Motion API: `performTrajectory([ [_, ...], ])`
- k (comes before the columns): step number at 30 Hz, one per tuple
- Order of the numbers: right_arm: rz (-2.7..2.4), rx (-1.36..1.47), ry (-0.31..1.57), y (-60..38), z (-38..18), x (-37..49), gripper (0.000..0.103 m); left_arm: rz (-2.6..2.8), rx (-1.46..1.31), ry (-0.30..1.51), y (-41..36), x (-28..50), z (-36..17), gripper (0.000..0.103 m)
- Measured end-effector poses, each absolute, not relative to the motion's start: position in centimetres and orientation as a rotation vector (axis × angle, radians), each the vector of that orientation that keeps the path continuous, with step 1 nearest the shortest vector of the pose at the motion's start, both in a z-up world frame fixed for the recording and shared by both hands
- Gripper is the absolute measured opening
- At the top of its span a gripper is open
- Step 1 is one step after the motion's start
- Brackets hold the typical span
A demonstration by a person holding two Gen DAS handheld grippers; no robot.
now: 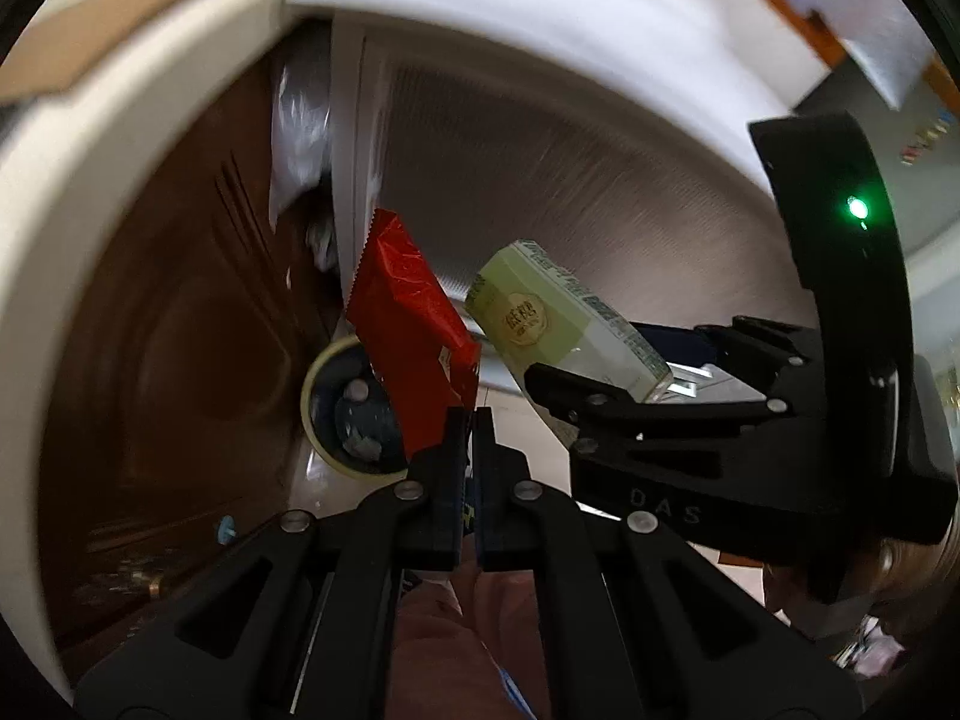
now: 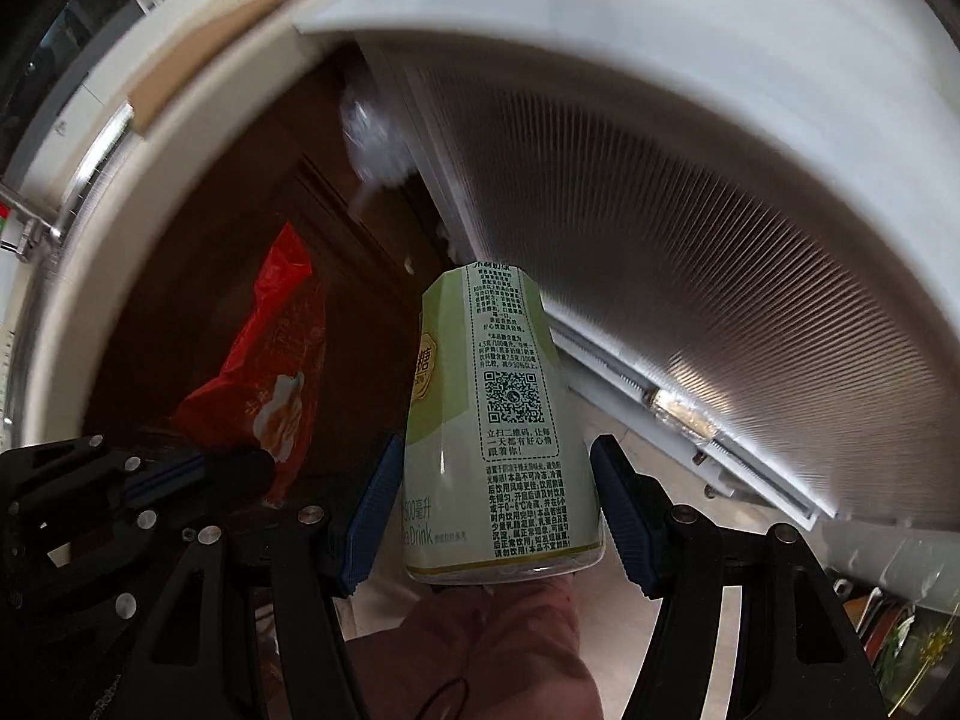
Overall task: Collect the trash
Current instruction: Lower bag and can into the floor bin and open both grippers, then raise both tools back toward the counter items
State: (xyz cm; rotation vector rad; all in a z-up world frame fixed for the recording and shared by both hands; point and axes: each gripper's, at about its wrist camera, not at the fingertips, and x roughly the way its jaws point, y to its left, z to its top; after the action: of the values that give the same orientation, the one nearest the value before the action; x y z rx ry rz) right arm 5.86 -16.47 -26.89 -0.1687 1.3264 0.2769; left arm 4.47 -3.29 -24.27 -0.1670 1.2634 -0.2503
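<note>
Above the brown floor (image 1: 180,360), a red wrapper (image 1: 408,324) is being pinched by the shut left tongs (image 1: 474,420) and a green drink bottle (image 2: 504,420) clamped in the right tongs (image 2: 498,468), apparently for binning.

The left wrist camera sits just behind the left gripper (image 1: 474,420) and looks steeply down along its fingers, very close to the red wrapper (image 1: 408,324) ahead of it. The right wrist camera looks down the same way past the right gripper (image 2: 492,468), close on the bottle (image 2: 504,420). Both views share the wrapper, the bottle, the ribbed white panel (image 1: 570,180) beyond the fingers, and each other's gripper at the side.
</note>
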Motion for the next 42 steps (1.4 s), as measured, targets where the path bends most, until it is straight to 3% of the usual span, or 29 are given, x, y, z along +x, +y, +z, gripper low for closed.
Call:
performTrajectory([
  [15, 0.296, -0.159, 1.468, -18.3, -46.5, 10.3, 0.065, -0.173, -0.142, 1.389, -2.3, 8.4, -44.6, 0.0],
  [24, 0.286, -0.13, 1.511, -18.7, -54.0, 12.5, 0.067, -0.14, -0.092, 1.429, -1.5, 10.7, -50.7, 0.002],
  [26, 0.296, -0.119, 1.507, -18.2, -54.7, 13.0, 0.067, -0.127, -0.093, 1.441, -1.1, 10.7, -51.2, 0.01],
  [28, 0.304, -0.106, 1.504, -17.7, -55.2, 13.4, 0.067, -0.102, -0.09, 1.449, -0.8, 10.3, -51.1, 0.043],
  [29, 0.308, -0.095, 1.504, -17.5, -55.3, 13.6, 0.068, -0.092, -0.091, 1.45, -0.6, 10.0, -50.8, 0.051],
  [30, 0.292, -0.09, 1.505, -17.5, -55.4, 13.7, 0.068, -0.091, -0.098, 1.453, -0.3, 10.1, -50.7, 0.067],
  [31, 0.286, -0.077, 1.507, -17.7, -55.5, 13.8, 0.068, -0.09, -0.103, 1.453, -0.1, 9.9, -50.5, 0.072],
  [42, 0.293, -0.053, 1.479, -17.6, -53.4, 14.0, 0.07, -0.096, -0.122, 1.421, 0.8, 8.7, -47.2, 0.072],
])
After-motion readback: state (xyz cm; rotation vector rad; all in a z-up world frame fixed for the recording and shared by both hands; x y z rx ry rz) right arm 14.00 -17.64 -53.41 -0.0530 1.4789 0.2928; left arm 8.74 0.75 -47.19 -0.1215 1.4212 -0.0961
